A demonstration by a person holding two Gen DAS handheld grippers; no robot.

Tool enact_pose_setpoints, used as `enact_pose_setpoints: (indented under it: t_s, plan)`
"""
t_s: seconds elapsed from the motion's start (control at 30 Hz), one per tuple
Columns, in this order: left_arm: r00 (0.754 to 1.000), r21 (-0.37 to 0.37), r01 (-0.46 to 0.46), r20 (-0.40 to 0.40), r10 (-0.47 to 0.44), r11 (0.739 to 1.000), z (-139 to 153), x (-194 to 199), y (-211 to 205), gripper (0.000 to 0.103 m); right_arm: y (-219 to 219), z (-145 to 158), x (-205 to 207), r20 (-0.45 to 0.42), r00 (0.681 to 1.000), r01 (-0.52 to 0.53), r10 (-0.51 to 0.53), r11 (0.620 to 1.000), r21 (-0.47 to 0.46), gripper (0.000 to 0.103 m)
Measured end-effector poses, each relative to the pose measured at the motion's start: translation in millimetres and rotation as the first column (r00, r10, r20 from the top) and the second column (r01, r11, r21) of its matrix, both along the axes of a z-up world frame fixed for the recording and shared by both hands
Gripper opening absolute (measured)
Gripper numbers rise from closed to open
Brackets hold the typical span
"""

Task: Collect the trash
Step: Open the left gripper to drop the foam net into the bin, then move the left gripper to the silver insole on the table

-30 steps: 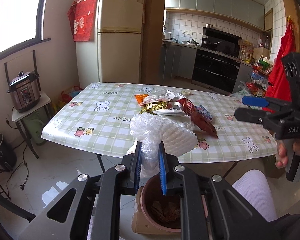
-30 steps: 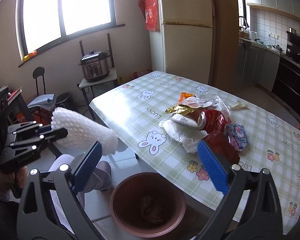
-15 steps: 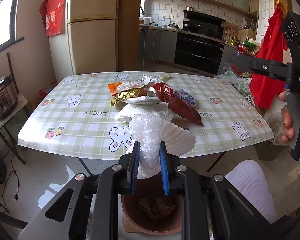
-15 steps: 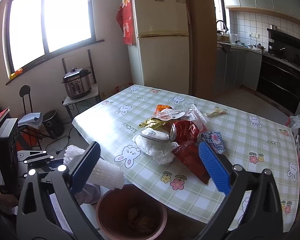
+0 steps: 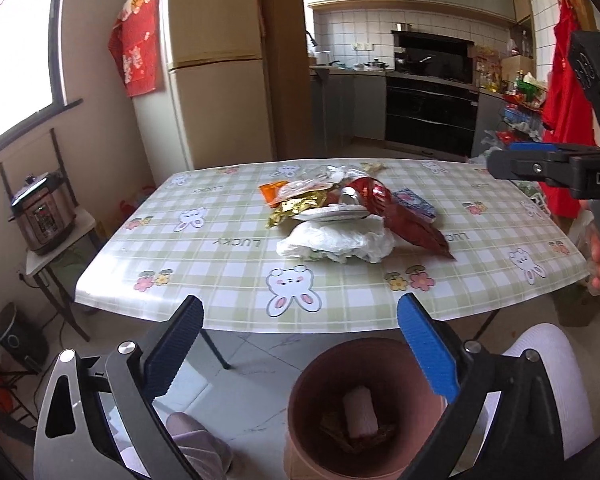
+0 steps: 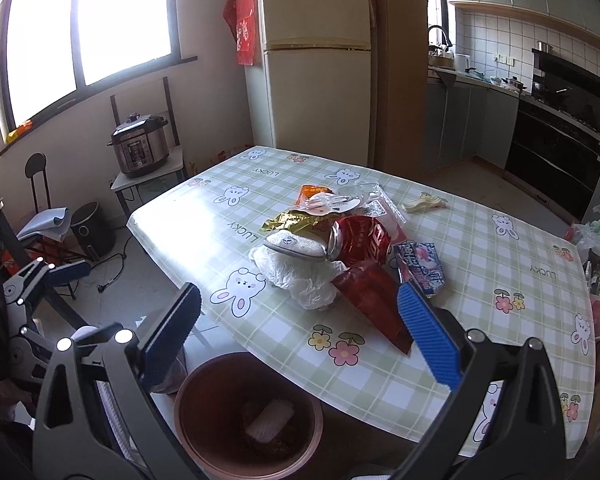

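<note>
A brown round bin (image 5: pixel 364 412) stands on the floor below the table's front edge; a roll of white bubble wrap (image 5: pixel 359 412) lies inside it, also seen in the right wrist view (image 6: pixel 270 420). My left gripper (image 5: pixel 300 344) is open and empty above the bin. My right gripper (image 6: pixel 298 330) is open and empty over the bin (image 6: pixel 248 412) and the table edge. A trash pile lies mid-table: white plastic bag (image 5: pixel 336 242), crushed red can (image 6: pixel 356 238), dark red wrapper (image 6: pixel 370 304), gold foil (image 5: pixel 296 208), blue-pink packet (image 6: pixel 420 268).
The table (image 5: pixel 220 248) has a green checked cloth with bunnies. A pressure cooker (image 6: pixel 140 146) sits on a small stand at the left. A fridge (image 5: pixel 216 64) stands behind. The person's knee (image 5: pixel 540 368) is right of the bin. My right gripper shows in the left view (image 5: pixel 556 168).
My left gripper opened and let go of the bubble wrap, which now lies in the bin. The right gripper stayed open and shifted slightly.
</note>
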State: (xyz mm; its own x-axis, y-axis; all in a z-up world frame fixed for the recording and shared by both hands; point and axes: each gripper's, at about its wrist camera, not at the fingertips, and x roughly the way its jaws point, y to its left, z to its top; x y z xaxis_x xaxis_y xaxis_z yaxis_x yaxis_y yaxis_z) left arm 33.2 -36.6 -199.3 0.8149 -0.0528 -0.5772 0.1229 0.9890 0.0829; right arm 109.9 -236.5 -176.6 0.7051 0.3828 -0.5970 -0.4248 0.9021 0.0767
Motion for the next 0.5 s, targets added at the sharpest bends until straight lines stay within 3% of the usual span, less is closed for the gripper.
enact_pose_setpoints:
  t_s: [0.23,0.5]
  plan:
    - [0.992,-0.046,-0.127,0.000,0.127,0.991,0,-6,35,0.097,8,-6,-5,-0.010,1.000,-0.013,0.013,0.999,-0.037,0.097]
    - [0.983,-0.082,-0.180,0.012,0.181,0.980,1,-14,54,0.097,15,-14,-5,-0.026,0.999,-0.021,0.019,0.998,-0.067,0.097]
